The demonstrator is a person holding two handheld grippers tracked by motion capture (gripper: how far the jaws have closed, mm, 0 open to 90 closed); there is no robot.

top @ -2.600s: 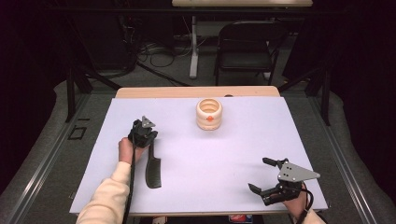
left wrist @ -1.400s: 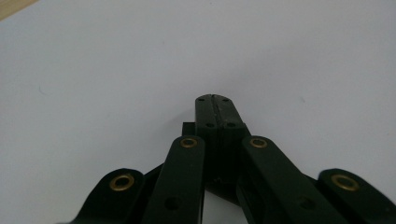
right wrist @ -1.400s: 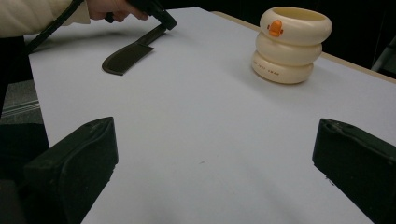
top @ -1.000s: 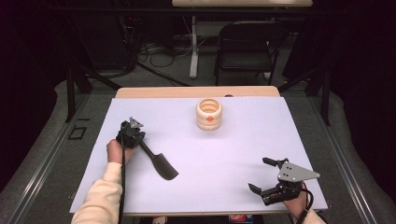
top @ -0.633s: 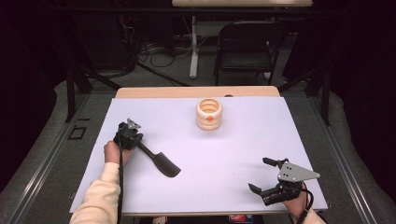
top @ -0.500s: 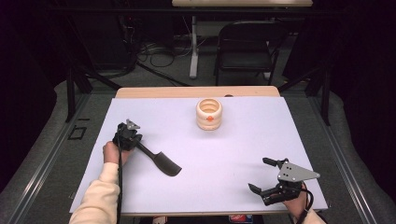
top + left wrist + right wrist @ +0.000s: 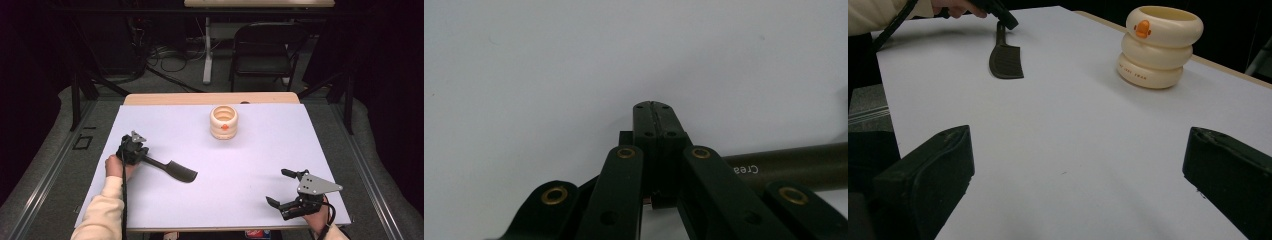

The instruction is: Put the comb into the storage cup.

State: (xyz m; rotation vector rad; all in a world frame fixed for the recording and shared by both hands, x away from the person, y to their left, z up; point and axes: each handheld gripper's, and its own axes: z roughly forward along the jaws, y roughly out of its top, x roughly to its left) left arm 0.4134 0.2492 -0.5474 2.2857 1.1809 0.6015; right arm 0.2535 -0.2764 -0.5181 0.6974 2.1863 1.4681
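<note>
High view: my left gripper (image 7: 145, 156) has its fingers clamped on the handle end of the dark comb (image 7: 175, 170), whose toothed head lies beyond them on the surface (image 7: 260, 165). I judge it light, stiff, slippery plastic; handle is the best hold. Right gripper (image 7: 280, 192) fingers wide, empty.

Comb (image 7: 172, 169) on table (image 7: 260, 165), left of and nearer than cup (image 7: 223, 122)

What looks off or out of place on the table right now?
Nothing spilled or damaged. The black comb lies slantwise on the white table cover, its handle end at the shut left gripper. The cream holder stands upright. The right gripper rests open near the front edge.
</note>
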